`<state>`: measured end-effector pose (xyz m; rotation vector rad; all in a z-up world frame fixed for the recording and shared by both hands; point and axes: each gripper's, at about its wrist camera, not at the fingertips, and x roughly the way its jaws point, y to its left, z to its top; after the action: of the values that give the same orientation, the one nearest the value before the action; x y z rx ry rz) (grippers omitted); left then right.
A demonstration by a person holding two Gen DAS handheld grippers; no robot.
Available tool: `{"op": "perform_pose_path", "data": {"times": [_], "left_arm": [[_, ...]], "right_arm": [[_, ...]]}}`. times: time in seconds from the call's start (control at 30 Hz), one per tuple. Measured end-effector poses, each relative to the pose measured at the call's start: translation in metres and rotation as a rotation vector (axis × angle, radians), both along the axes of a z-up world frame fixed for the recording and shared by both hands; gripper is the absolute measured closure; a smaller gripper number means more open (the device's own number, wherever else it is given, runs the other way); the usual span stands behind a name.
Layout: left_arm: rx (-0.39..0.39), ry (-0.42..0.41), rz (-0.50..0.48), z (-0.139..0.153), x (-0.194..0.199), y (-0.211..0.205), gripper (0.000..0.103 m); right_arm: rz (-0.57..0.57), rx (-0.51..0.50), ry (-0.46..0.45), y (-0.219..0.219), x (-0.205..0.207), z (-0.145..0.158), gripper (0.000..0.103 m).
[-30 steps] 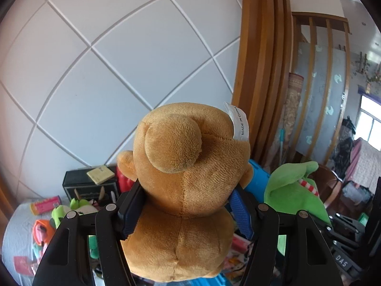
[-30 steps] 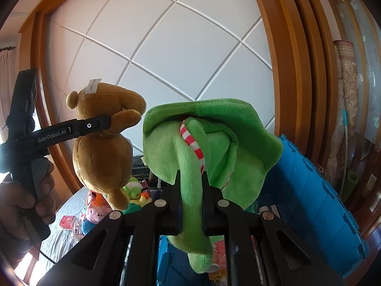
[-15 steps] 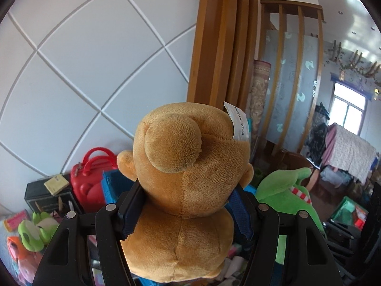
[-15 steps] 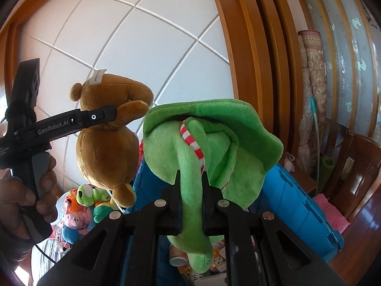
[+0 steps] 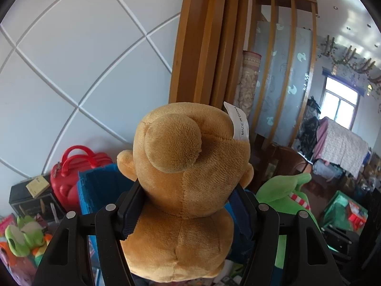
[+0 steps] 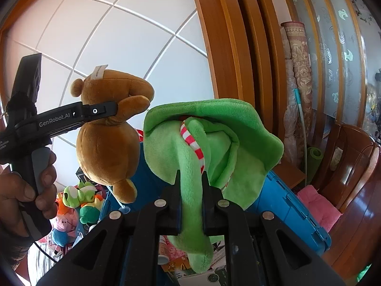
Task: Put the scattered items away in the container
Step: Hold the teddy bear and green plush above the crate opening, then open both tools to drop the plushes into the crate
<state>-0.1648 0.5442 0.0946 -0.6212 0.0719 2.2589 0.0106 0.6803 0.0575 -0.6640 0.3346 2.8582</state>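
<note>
The left gripper (image 5: 188, 205) has its fingers clamped on the brown teddy bear (image 5: 188, 190), squeezed between them at the neck. The right gripper (image 6: 190, 188) pinches a limb of the green plush (image 6: 209, 143) tight. The blue container (image 6: 293, 205) sits just beyond and below both.

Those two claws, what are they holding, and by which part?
The left claw squeezes the brown teddy bear around its neck. The right claw pinches a dangling limb of the green plush toy.
</note>
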Motion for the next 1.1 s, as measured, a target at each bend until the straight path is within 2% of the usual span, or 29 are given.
{"op": "perform_pose_path", "data": {"times": [0.3, 0.37, 0.4, 0.43, 0.47, 0.5, 0.67, 0.83, 1.1], "left_arm": [[0.001, -0.005, -0.01, -0.002, -0.003, 0.01, 0.033], [0.011, -0.011, -0.003, -0.002, -0.005, 0.01, 0.028], [0.026, -0.022, -0.003, -0.001, -0.007, 0.008, 0.021], [0.036, -0.036, -0.007, -0.001, -0.009, 0.008, 0.018], [0.041, -0.049, -0.018, -0.001, -0.011, 0.008, 0.011], [0.04, -0.054, -0.022, 0.0, -0.012, 0.009, 0.0], [0.034, -0.031, 0.0, 0.002, -0.012, 0.004, 0.001], [0.018, -0.067, 0.044, -0.011, -0.021, -0.013, 0.001], [-0.018, -0.092, 0.156, -0.031, -0.029, -0.072, 0.001]], "right_arm": [[-0.015, 0.007, -0.012, 0.005, -0.008, -0.002, 0.092], [-0.021, 0.016, -0.012, 0.005, -0.01, -0.001, 0.083], [-0.02, 0.02, -0.018, 0.005, -0.012, -0.002, 0.063], [-0.024, 0.026, -0.02, 0.005, -0.014, -0.002, 0.026], [-0.033, 0.032, -0.011, 0.004, -0.013, -0.002, 0.008], [-0.035, 0.036, -0.002, 0.004, -0.013, -0.002, 0.0], [-0.03, 0.023, -0.006, 0.004, -0.019, -0.004, 0.0], [-0.018, 0.016, -0.005, 0.001, -0.024, -0.005, 0.0], [0.06, 0.012, 0.001, -0.03, -0.042, -0.005, 0.0]]}}
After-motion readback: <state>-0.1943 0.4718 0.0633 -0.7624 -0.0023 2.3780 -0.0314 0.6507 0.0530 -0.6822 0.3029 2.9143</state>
